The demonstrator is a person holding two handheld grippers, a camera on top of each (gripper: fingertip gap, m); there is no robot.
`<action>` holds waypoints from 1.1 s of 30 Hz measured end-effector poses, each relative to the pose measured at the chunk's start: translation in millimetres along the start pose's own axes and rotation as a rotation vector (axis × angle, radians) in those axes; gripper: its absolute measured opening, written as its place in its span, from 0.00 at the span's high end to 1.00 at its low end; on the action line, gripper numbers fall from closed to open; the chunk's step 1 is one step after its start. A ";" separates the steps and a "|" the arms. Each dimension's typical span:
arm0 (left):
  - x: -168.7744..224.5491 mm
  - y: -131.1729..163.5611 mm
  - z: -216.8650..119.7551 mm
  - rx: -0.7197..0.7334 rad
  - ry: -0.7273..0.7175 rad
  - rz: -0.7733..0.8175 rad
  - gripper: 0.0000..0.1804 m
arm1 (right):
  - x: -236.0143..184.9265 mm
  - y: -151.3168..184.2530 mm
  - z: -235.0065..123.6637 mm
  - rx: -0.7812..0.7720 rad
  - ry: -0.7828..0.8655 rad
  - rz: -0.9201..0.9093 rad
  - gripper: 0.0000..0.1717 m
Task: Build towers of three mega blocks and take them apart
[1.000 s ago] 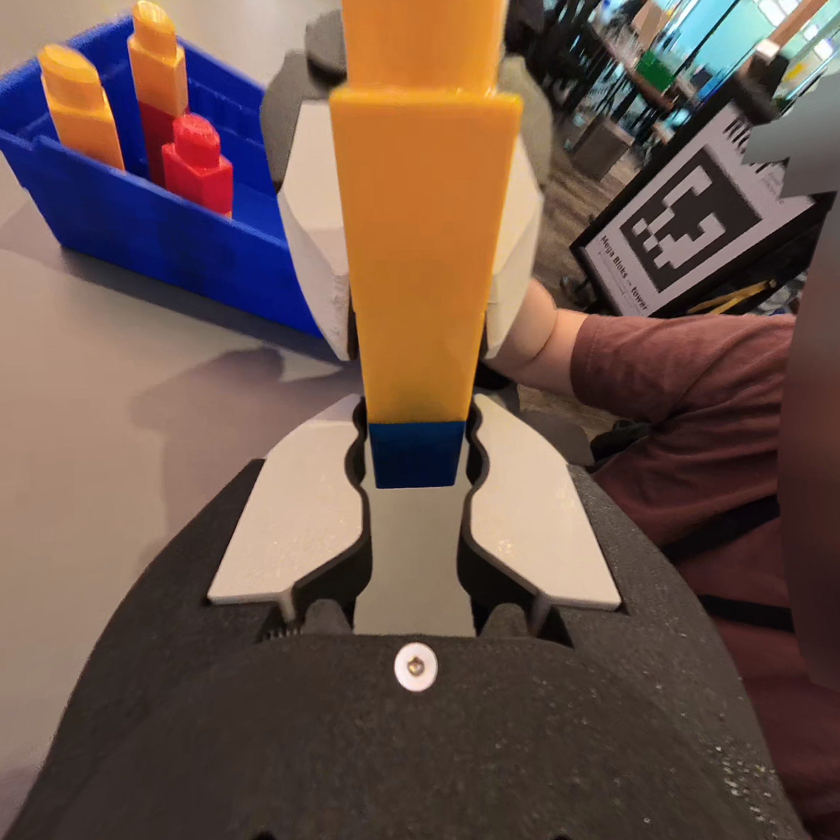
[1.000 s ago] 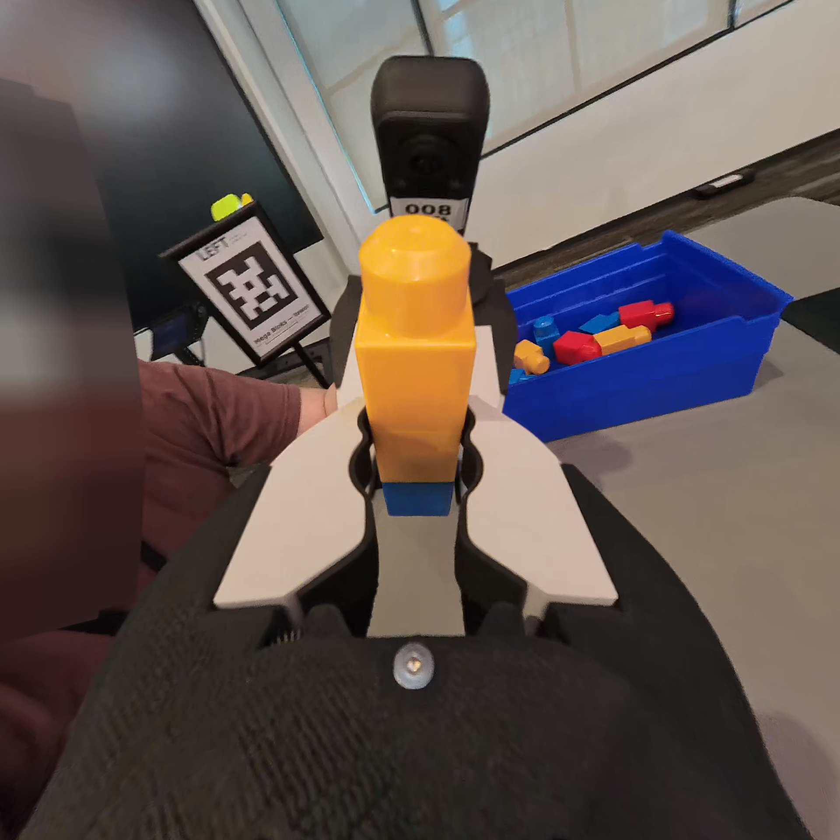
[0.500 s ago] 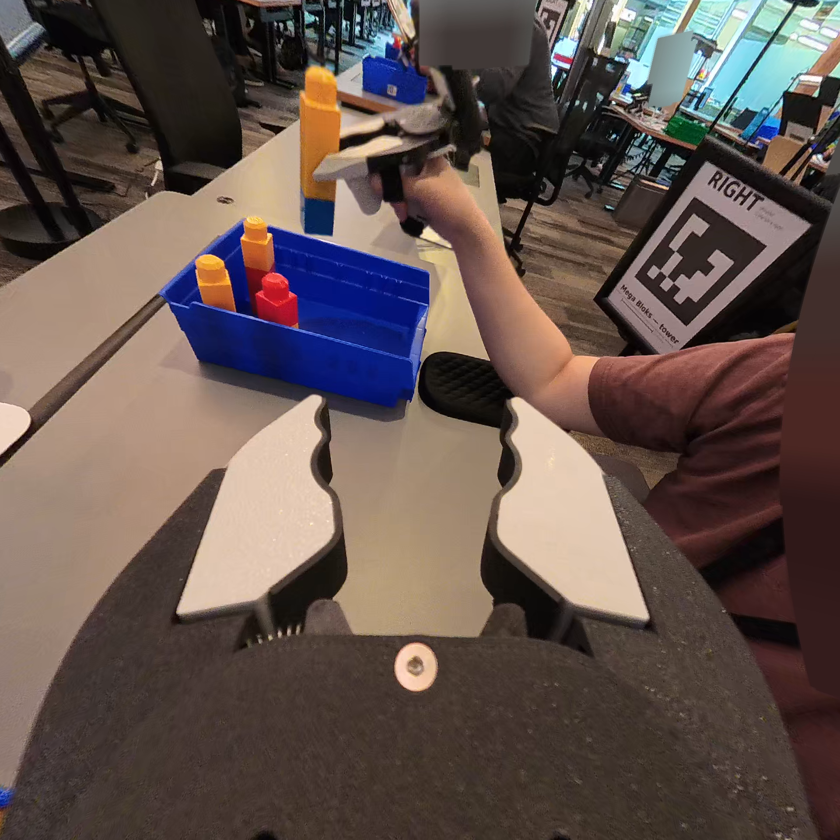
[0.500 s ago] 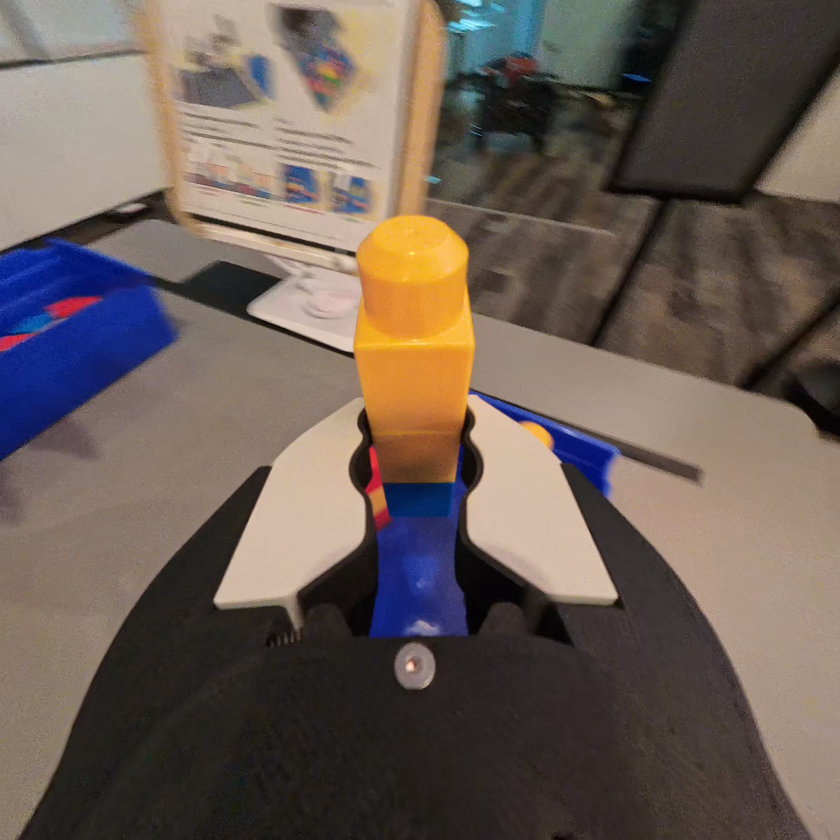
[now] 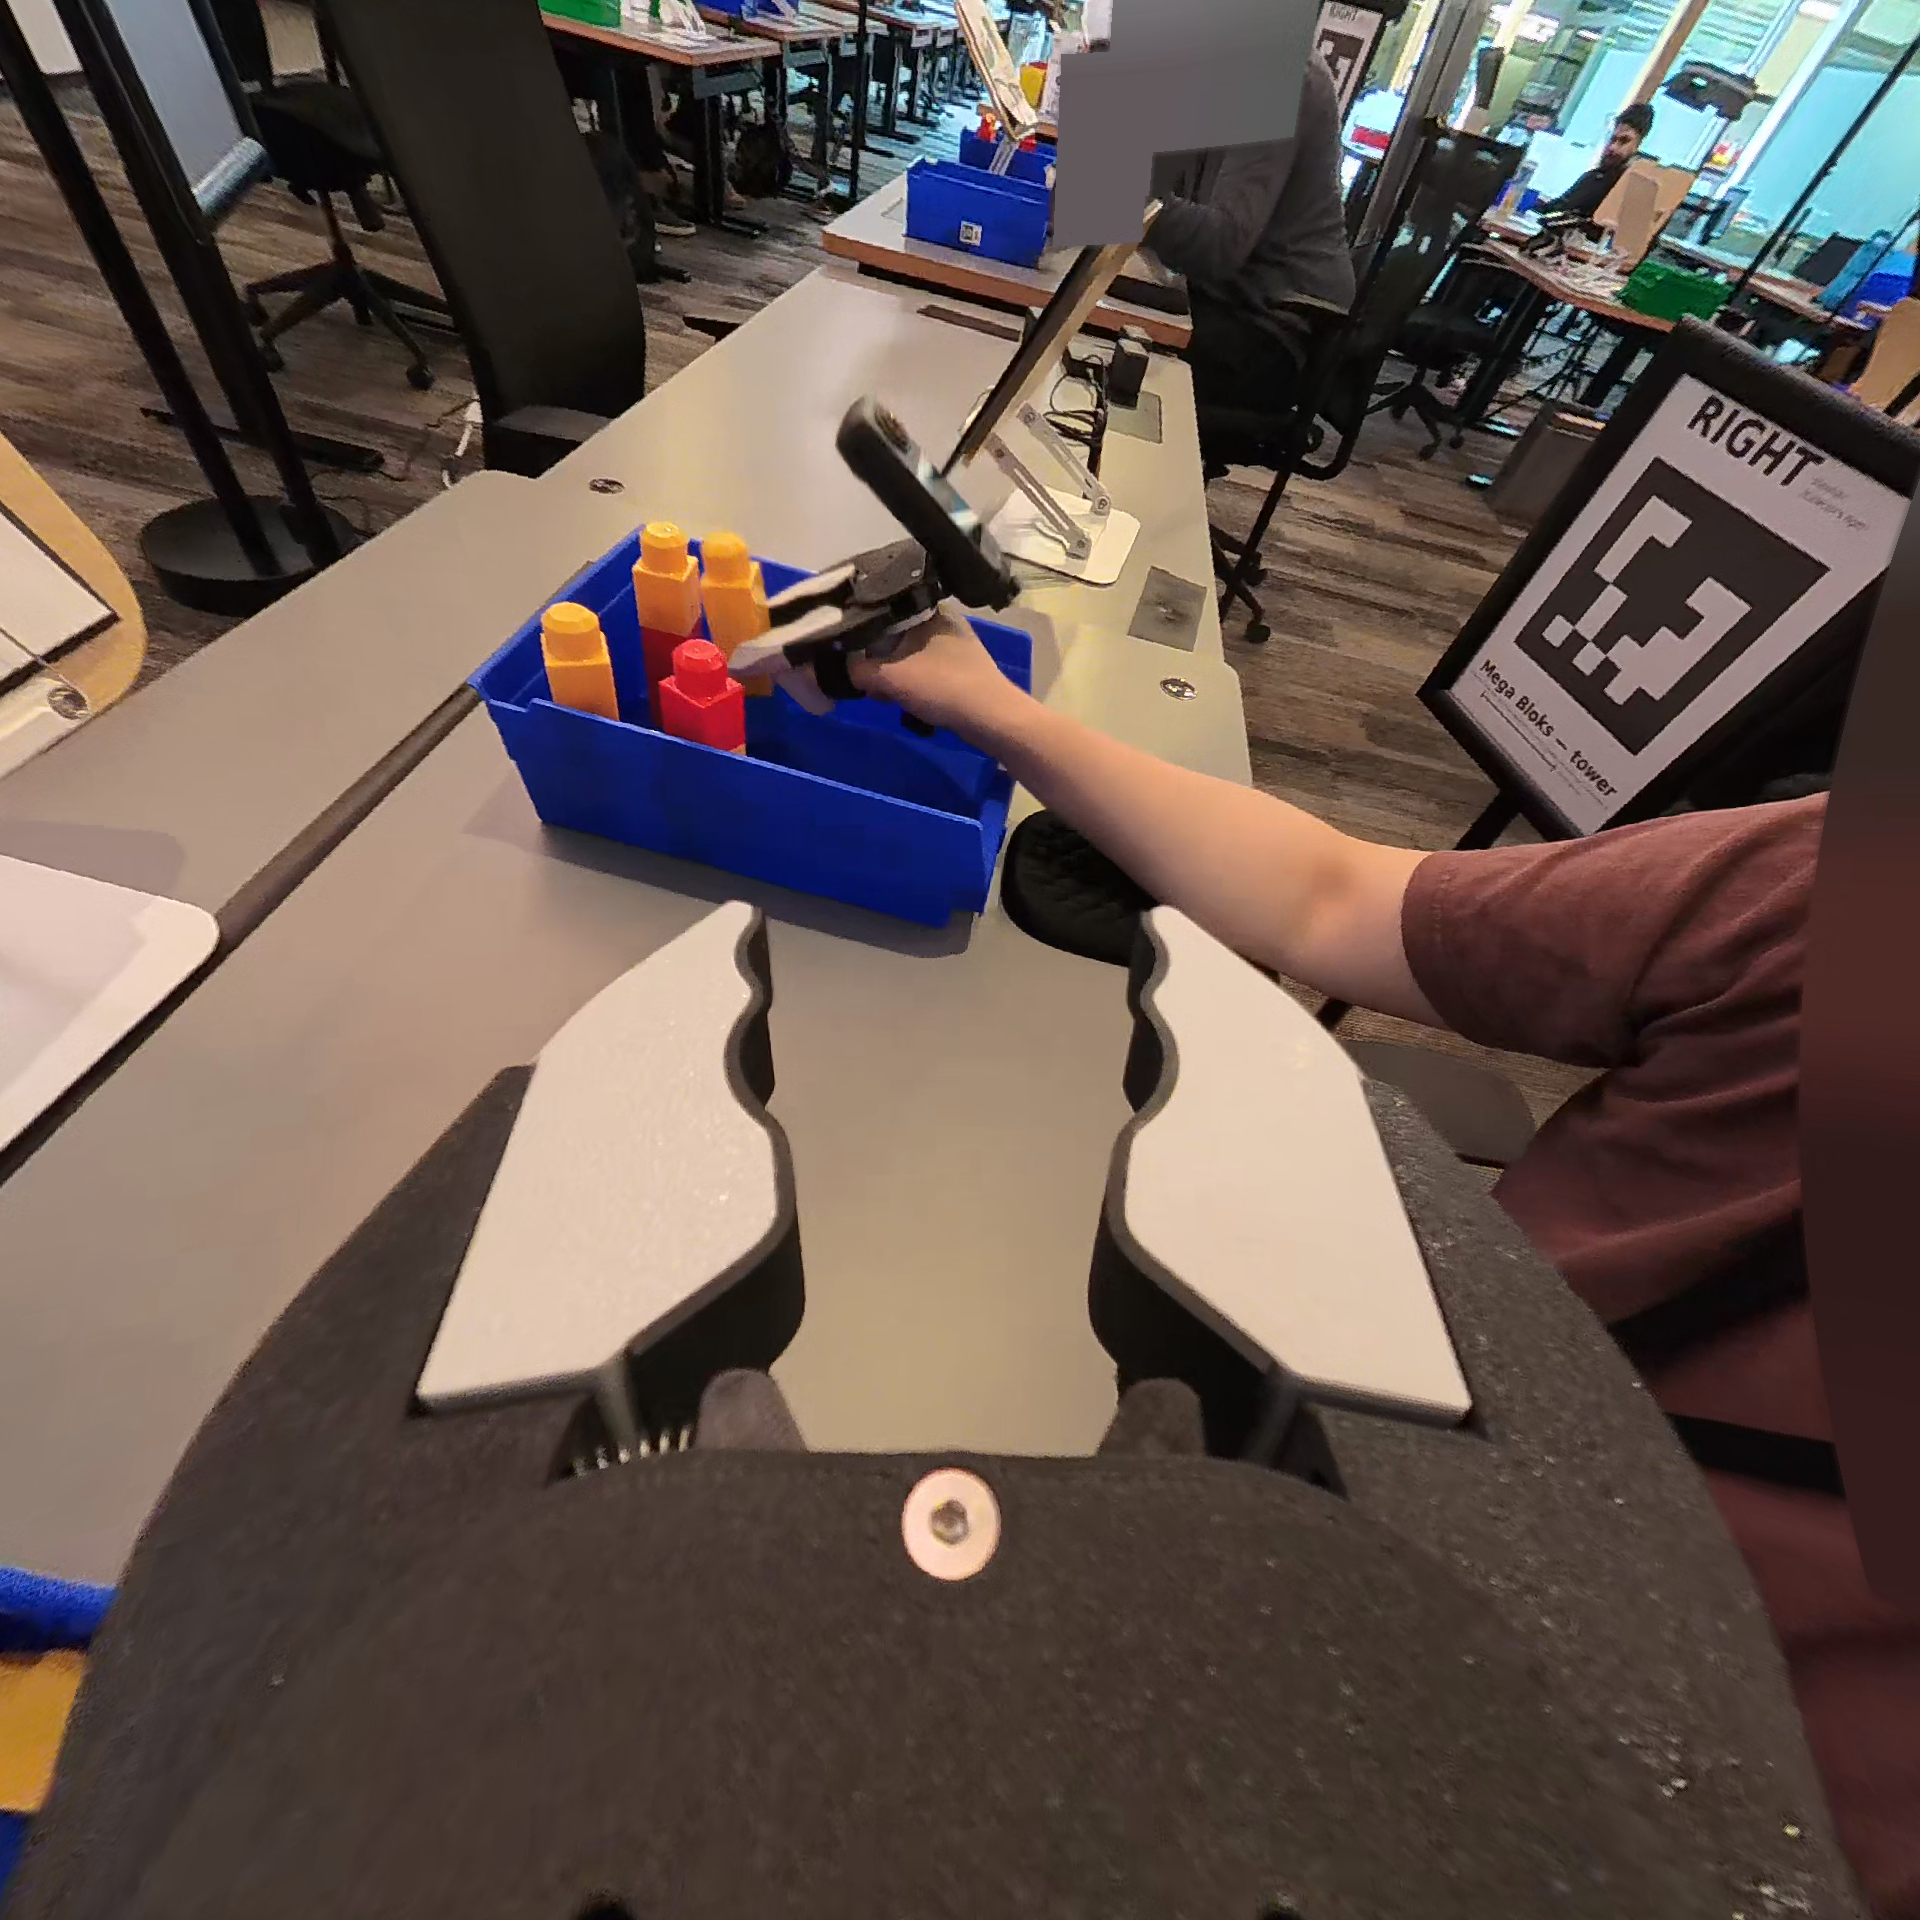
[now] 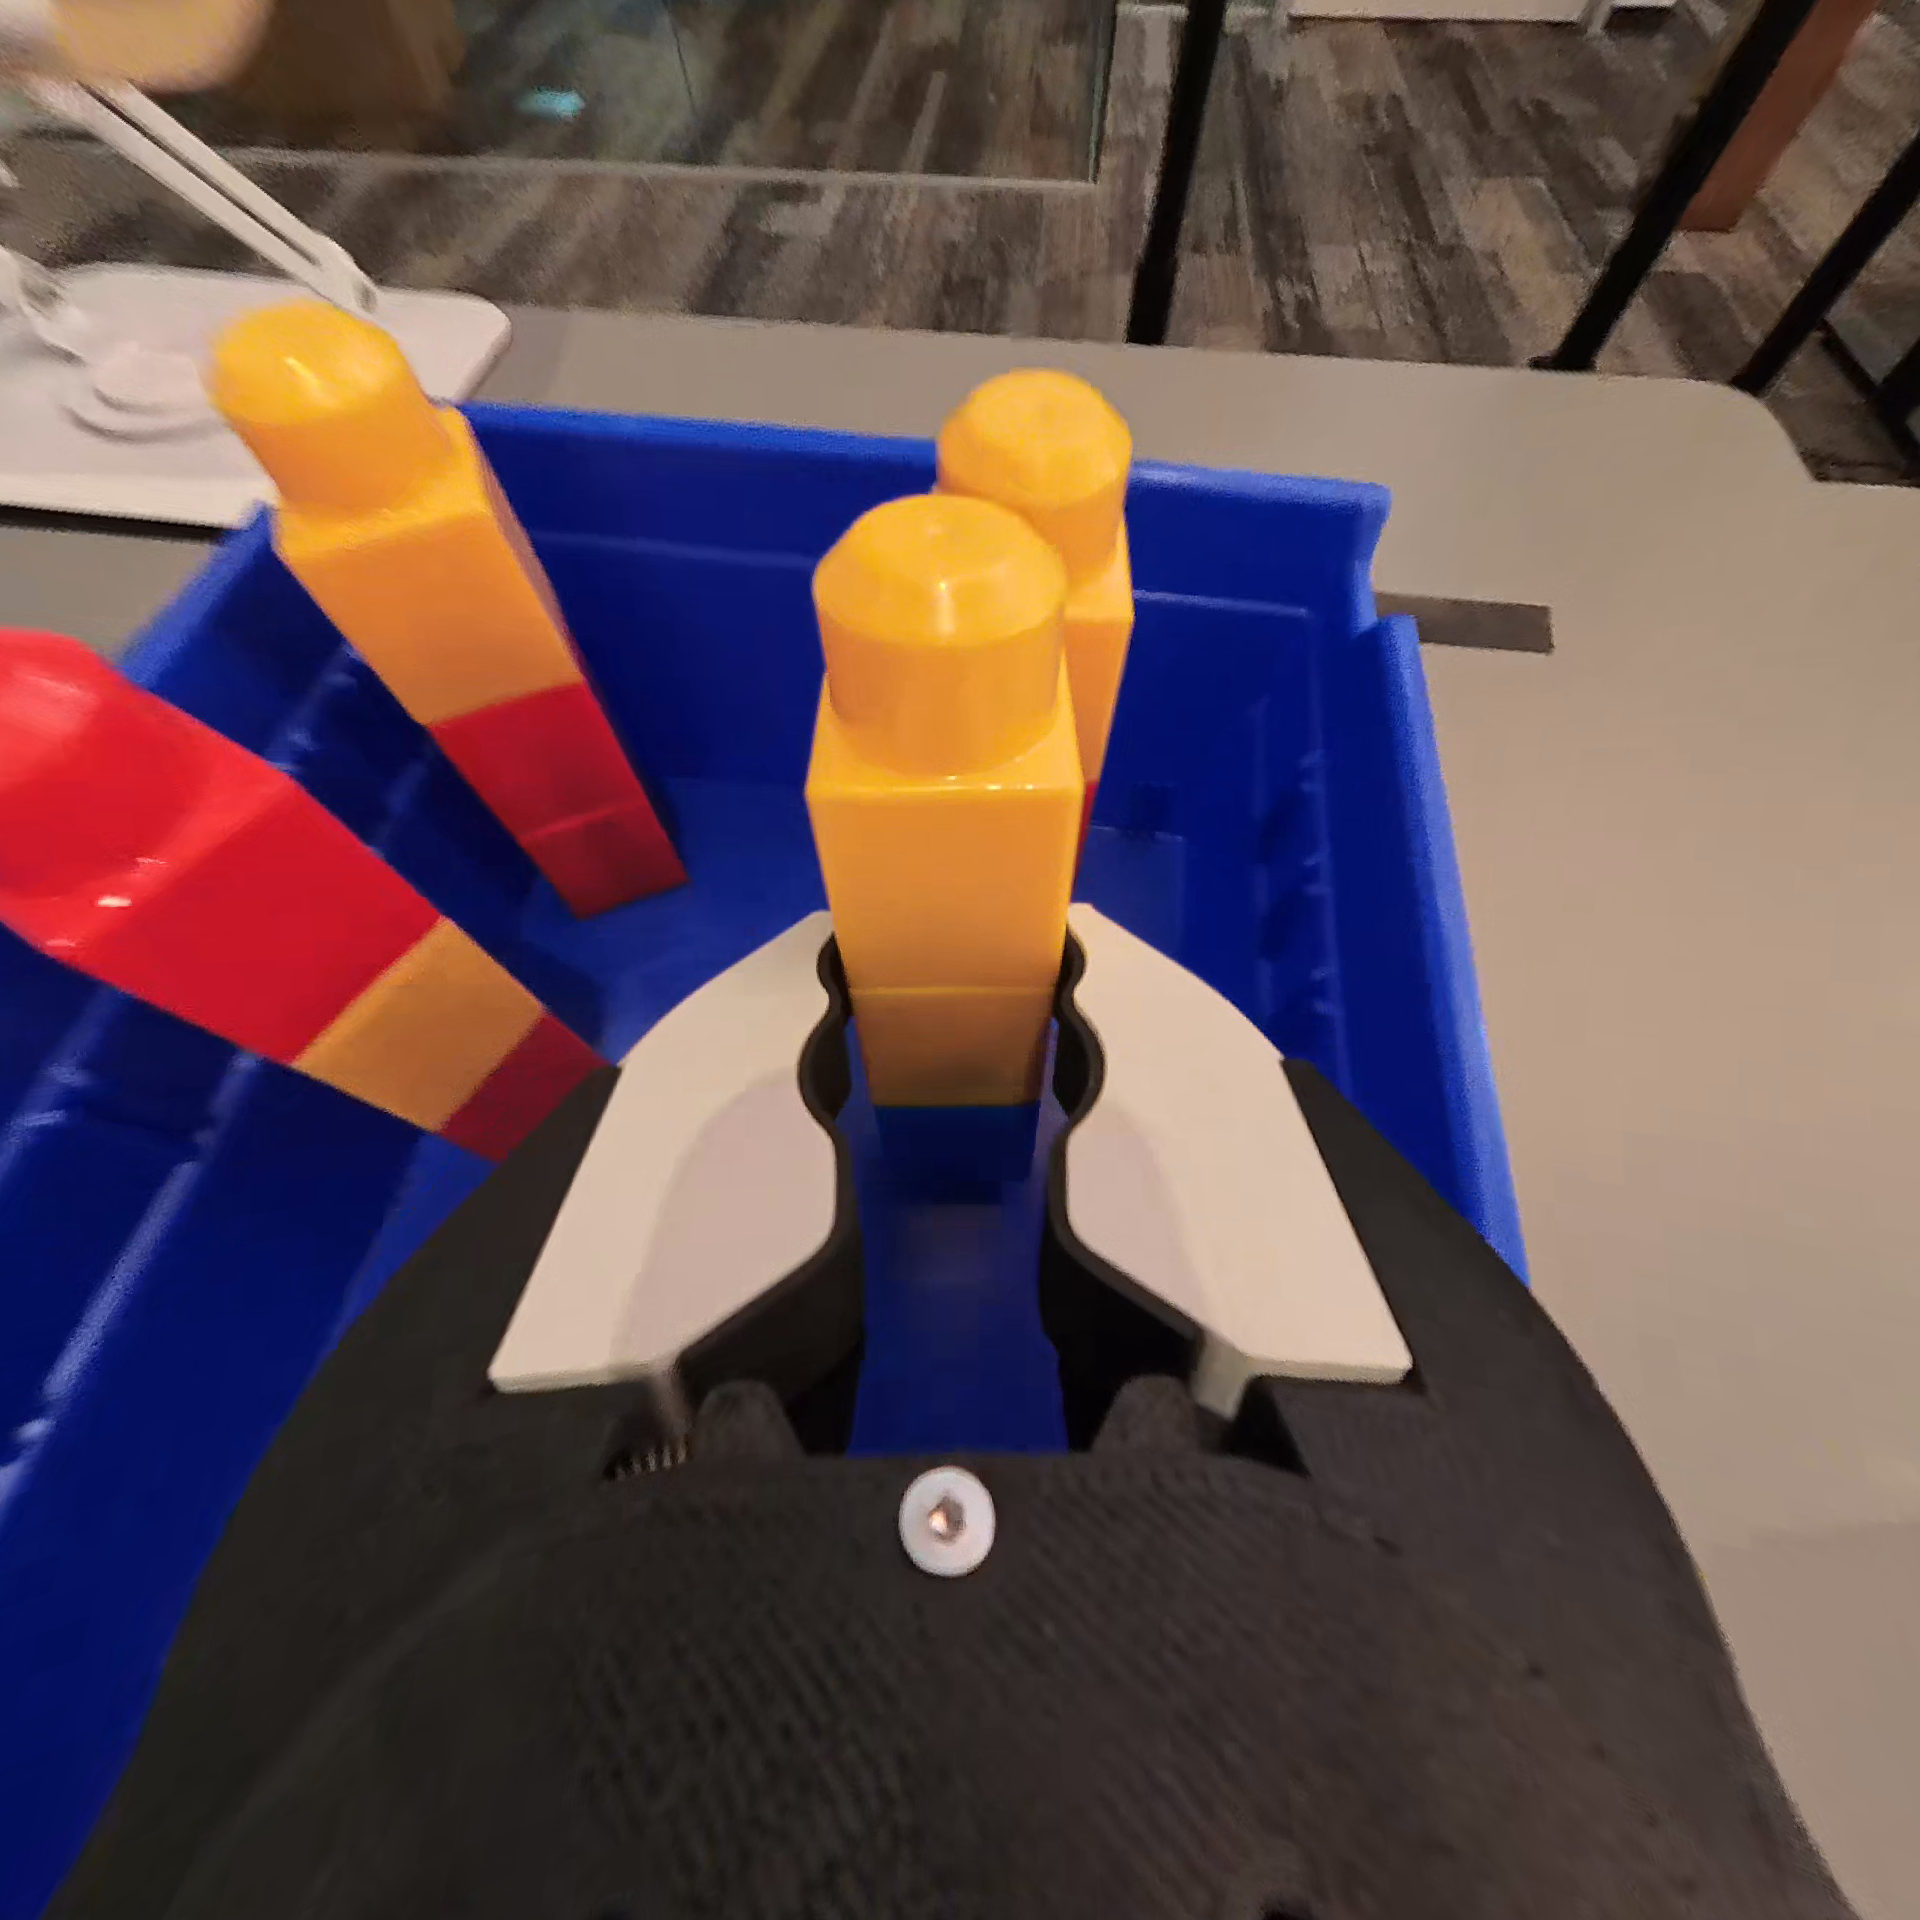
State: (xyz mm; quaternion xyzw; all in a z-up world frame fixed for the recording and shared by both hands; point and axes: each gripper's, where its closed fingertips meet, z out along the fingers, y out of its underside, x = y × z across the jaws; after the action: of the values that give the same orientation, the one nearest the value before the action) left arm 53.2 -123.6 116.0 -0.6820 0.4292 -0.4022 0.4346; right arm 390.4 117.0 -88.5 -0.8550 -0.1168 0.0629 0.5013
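R claw [image 6: 951, 1023] grips a yellow-yellow-blue tower [image 6: 940, 831], pads pressed on the 2nd yellow block, frame centre, inside the blue bin [image 6: 1392, 831]. 3 more towers stand in the bin, upper left. L claw [image 5: 948, 997] wide open w/ nothing between, over the grey table [image 5: 312, 1018], lower centre.

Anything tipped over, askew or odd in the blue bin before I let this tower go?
Nothing stands out. The three towers already in the blue bin stand upright. The right claw holds the yellow-and-blue tower upright over the bin floor, pads pressed on its sides. The lean of the other towers in the right wrist view looks like lens distortion.
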 end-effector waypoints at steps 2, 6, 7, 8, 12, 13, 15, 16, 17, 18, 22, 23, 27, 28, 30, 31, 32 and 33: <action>-0.8 -0.2 -5.1 0.000 -0.015 0.006 0.64 | 5.5 4.0 4.4 -0.006 0.034 -0.017 0.78; -14.7 2.5 -20.5 -0.016 -0.101 -0.007 0.64 | 8.6 9.4 0.9 -0.030 0.028 0.028 0.78; -21.7 4.8 -27.1 -0.026 -0.143 -0.013 0.64 | 8.2 11.7 -0.1 -0.041 0.024 0.031 0.78; -31.7 7.6 -36.0 -0.037 -0.203 -0.031 0.63 | 7.0 14.2 -0.4 -0.058 0.018 0.029 0.78; -90.9 19.4 -91.0 -0.026 -0.542 -0.146 0.64 | -0.6 13.9 0.0 -0.081 -0.004 0.018 0.67; -106.3 25.8 -106.1 -0.031 -0.625 -0.176 0.64 | -2.0 10.1 -1.8 -0.073 -0.002 0.010 0.63; -133.4 44.0 -130.1 -0.069 -0.747 -0.243 0.65 | -3.2 -0.9 -9.1 -0.041 0.020 -0.027 0.58; -145.8 54.2 -137.4 -0.090 -0.787 -0.282 0.65 | -3.4 -8.9 -14.3 -0.012 0.039 -0.053 0.57; -157.9 64.2 -140.8 -0.111 -0.810 -0.320 0.65 | -3.4 -18.2 -20.3 0.028 0.064 -0.082 0.55; -169.9 73.9 -140.4 -0.126 -0.817 -0.356 0.66 | -3.3 -29.3 -27.3 0.082 0.095 -0.110 0.53; -220.4 122.0 -120.0 -0.218 -0.803 -0.501 0.72 | -6.4 -72.3 -62.5 0.328 0.229 -0.228 0.50; -228.1 134.5 -112.0 -0.251 -0.780 -0.523 0.72 | -8.1 -78.1 -69.1 0.361 0.248 -0.245 0.50; -218.2 161.9 -83.1 -0.305 -0.516 -0.676 0.76 | -13.9 -84.6 -76.9 0.403 0.245 -0.260 0.52; -213.4 166.1 -81.9 -0.319 -0.468 -0.701 0.80 | -14.3 -84.3 -76.3 0.403 0.239 -0.258 0.52; -210.0 176.9 -85.7 -0.378 -0.444 -0.700 0.79 | -13.3 -82.6 -74.6 0.396 0.232 -0.255 0.52; -209.4 183.1 -89.6 -0.420 -0.452 -0.679 0.79 | -12.7 -81.6 -73.6 0.391 0.227 -0.252 0.52; -210.7 188.5 -95.1 -0.460 -0.478 -0.656 0.79 | -12.1 -80.7 -72.5 0.386 0.222 -0.248 0.52; -213.8 192.8 -102.0 -0.495 -0.519 -0.634 0.77 | -11.7 -80.0 -71.7 0.382 0.217 -0.243 0.52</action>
State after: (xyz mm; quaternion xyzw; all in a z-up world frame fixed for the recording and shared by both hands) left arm -152.1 2.1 -71.9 -0.9402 0.1602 -0.2168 0.2081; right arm 384.2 91.1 16.2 -0.7261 -0.1503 -0.0692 0.6674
